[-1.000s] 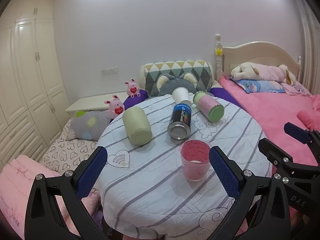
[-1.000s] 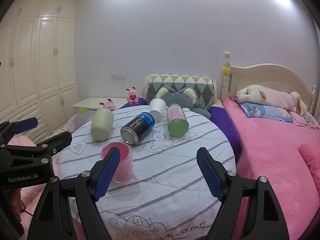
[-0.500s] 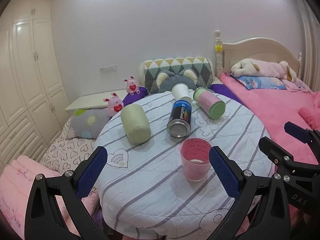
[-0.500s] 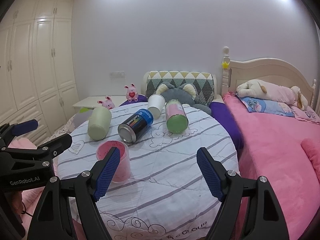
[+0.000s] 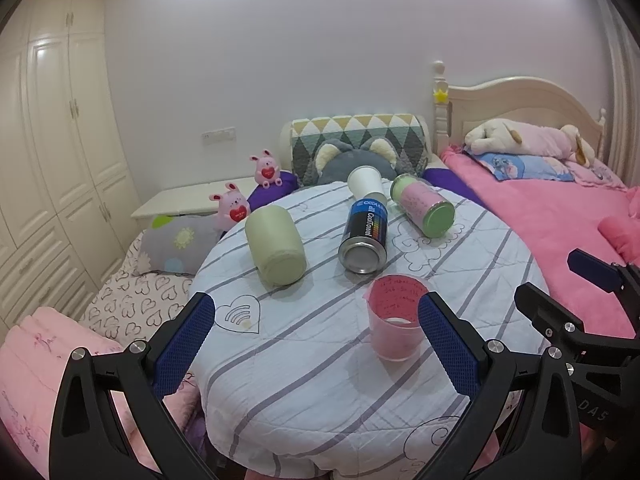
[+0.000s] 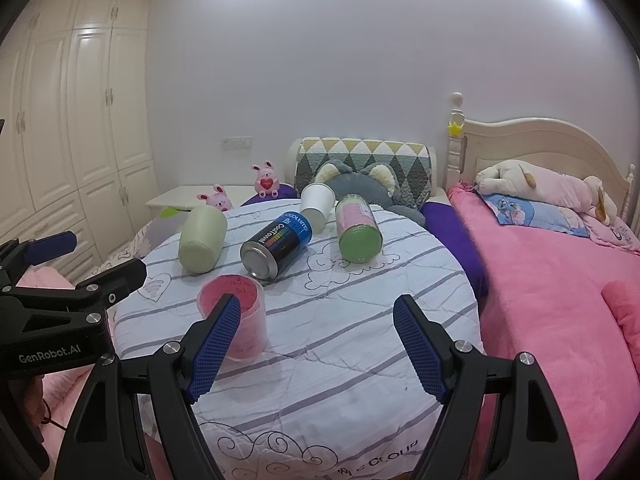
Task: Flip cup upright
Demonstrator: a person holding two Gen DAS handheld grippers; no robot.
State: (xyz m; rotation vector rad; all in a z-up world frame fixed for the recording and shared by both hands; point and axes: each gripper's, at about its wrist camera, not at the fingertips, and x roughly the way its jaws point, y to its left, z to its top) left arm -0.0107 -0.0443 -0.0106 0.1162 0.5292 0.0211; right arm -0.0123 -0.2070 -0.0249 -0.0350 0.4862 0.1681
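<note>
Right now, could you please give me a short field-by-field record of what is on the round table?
surface: round table with striped cloth
upright: pink cup, mouth up
lying on side: pale green cup, blue can, pink-and-green container, white paper cup
left hand-held gripper: open, holding nothing
right hand-held gripper: open, holding nothing

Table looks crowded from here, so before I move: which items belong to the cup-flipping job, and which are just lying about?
Job:
pale green cup, on its side
white paper cup, on its side
pink cup, already upright
left gripper, right gripper, both open, empty

Lying about:
blue can
pink-labelled jar
pink bunny toys
</note>
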